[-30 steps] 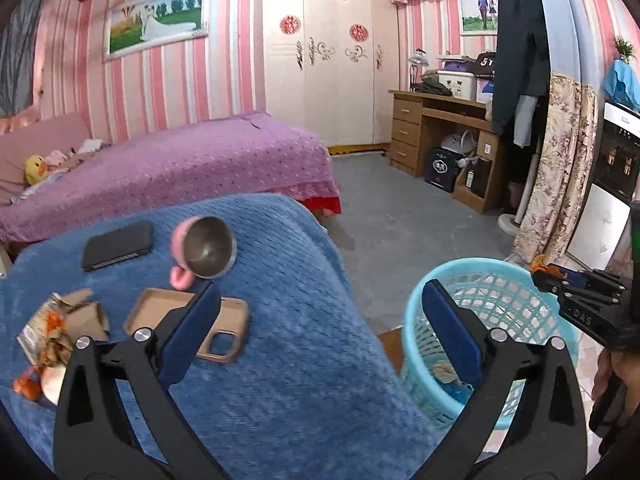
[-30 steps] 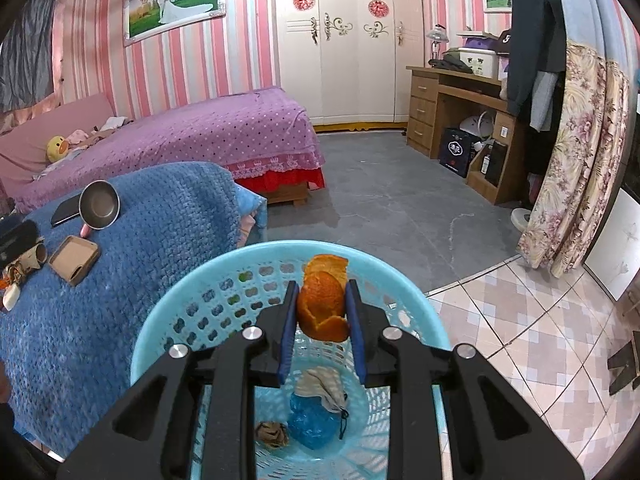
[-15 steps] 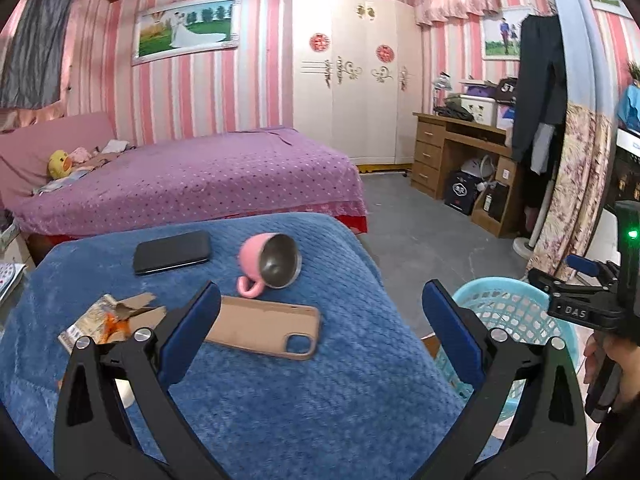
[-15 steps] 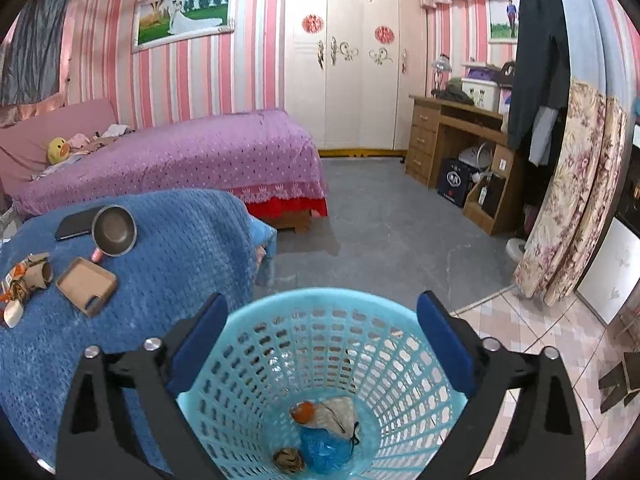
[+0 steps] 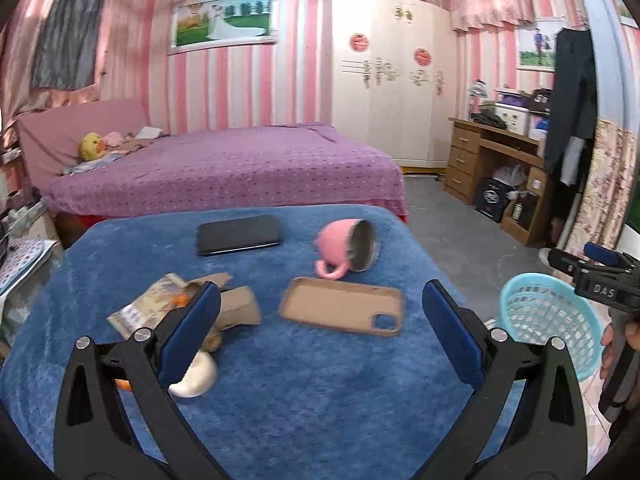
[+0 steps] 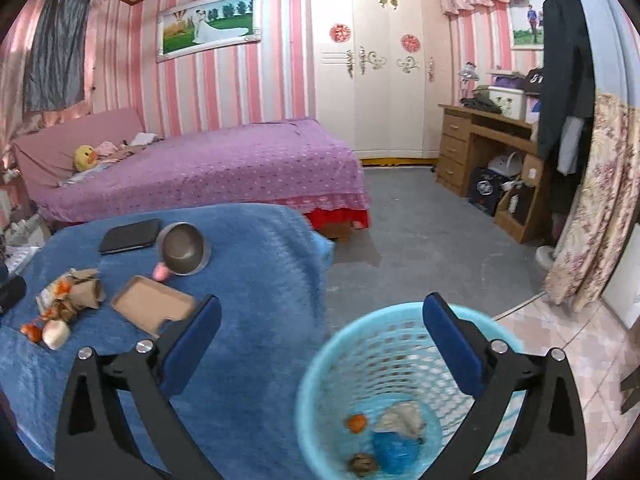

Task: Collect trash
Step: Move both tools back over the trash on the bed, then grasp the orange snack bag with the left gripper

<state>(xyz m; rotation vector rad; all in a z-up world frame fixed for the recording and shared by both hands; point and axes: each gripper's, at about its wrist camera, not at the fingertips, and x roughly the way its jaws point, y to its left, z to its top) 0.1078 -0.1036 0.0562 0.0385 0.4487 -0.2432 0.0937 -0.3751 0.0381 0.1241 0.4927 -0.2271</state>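
Note:
My left gripper [image 5: 320,320] is open and empty above the blue-blanketed table [image 5: 300,392]. Trash lies at its left finger: torn cardboard and a wrapper [image 5: 236,310], orange peel scraps [image 5: 122,384] and a white lump [image 5: 196,376]. The same pile shows in the right wrist view [image 6: 68,300]. My right gripper [image 6: 320,340] is open and empty above the light blue trash basket [image 6: 360,344], which holds an orange peel [image 6: 356,424], a blue wad [image 6: 394,448] and crumpled paper [image 6: 402,420]. The basket also shows in the left wrist view [image 5: 548,320].
On the table lie a tipped pink mug [image 5: 346,246], a tan phone case [image 5: 342,310] and a black phone [image 5: 238,234]. A purple bed [image 5: 224,168] stands behind. A wooden desk [image 5: 500,160] and floral curtain [image 5: 600,200] are at the right.
My right gripper opened and dropped the orange peel into the basket, then shifted left. My left gripper swung left over the table toward the trash pile.

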